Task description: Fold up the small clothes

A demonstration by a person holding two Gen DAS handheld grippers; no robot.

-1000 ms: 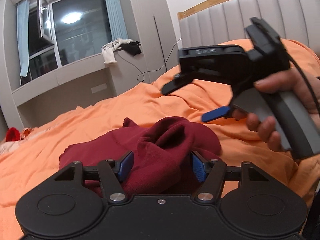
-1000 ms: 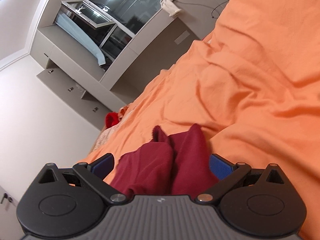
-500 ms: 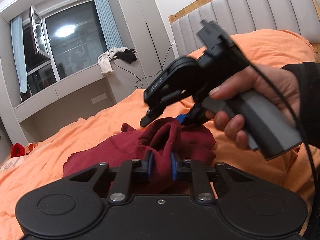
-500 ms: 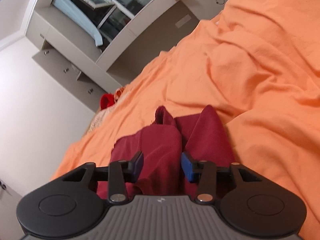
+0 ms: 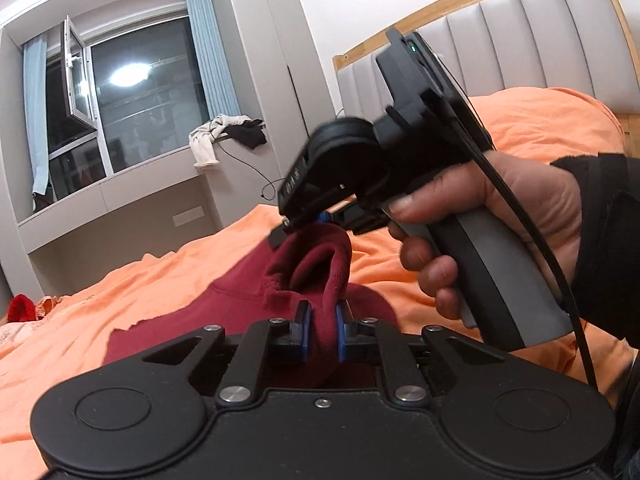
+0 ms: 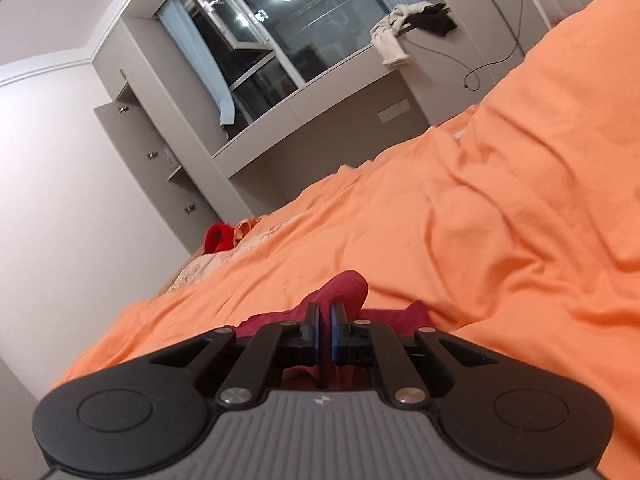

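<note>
A dark red garment (image 5: 248, 280) lies bunched on the orange bed sheet (image 5: 80, 320). My left gripper (image 5: 322, 330) is shut on a raised fold of it. My right gripper (image 6: 325, 330) is shut on another fold of the same garment (image 6: 348, 288). In the left wrist view the right gripper (image 5: 316, 220) shows held in a hand, pinching the garment's top edge just beyond and above my left one. Both folds are lifted off the sheet; the rest of the garment trails down to the left.
The padded grey headboard (image 5: 540, 40) is at the right. A window ledge (image 5: 120, 196) holds white and black clothes (image 5: 224, 136) and a cable. A bright red item (image 6: 218, 236) lies at the bed's far end. Rumpled orange sheet (image 6: 500, 240) spreads all around.
Both grippers have closed on folds of the red garment and lifted it. The right gripper came in close above the left one.
</note>
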